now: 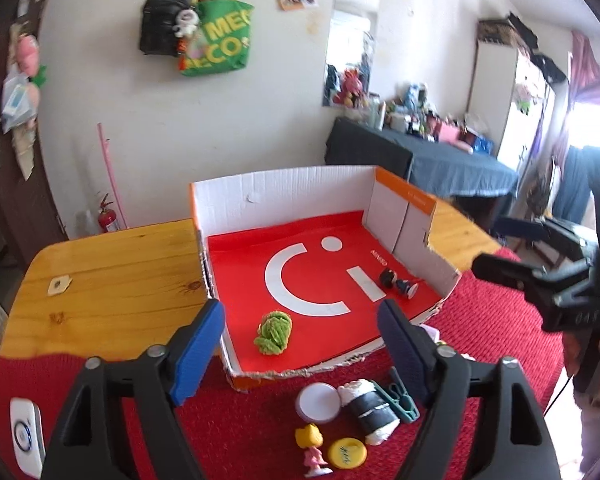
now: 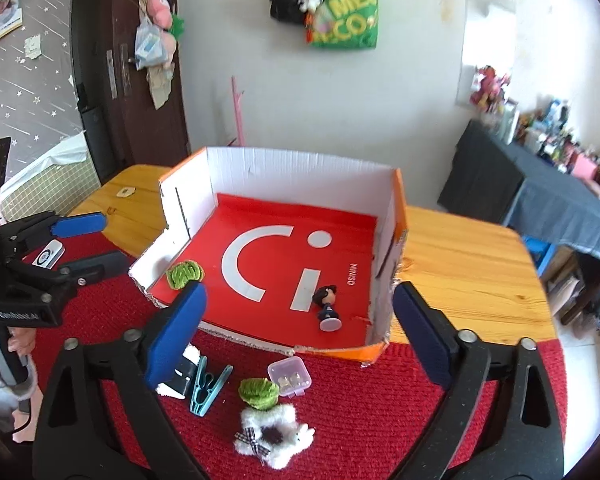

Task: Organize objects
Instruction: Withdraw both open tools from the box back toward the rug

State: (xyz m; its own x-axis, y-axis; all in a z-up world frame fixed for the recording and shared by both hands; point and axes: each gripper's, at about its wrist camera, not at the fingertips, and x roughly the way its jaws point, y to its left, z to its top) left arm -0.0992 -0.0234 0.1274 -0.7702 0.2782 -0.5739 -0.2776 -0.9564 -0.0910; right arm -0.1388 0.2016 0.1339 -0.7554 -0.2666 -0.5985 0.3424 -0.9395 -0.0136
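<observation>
Both sets of jaws were spread wide with nothing between them, the left gripper (image 1: 300, 344) and right gripper (image 2: 300, 344) hanging over the near edge of the box (image 1: 280, 200), which looked like a drop-off pose. The green ball (image 1: 273, 333) and dark figure (image 2: 327, 303) already lay inside. Waiting on the red mat (image 2: 360, 408) on the desk (image 1: 112, 272) were the clip (image 2: 206, 386), clear case (image 2: 290, 376), fluffy toy (image 2: 272, 434), yellow cap (image 1: 347, 453) and blonde figure (image 1: 311, 449), probably next.

The box (image 2: 300, 172) has white walls, orange outside, and a red floor with white markings. A red knitted cloth (image 2: 360, 400) covers the yellow wooden tabletop (image 2: 460, 248). Claw pads (image 1: 196, 352) are blue.
</observation>
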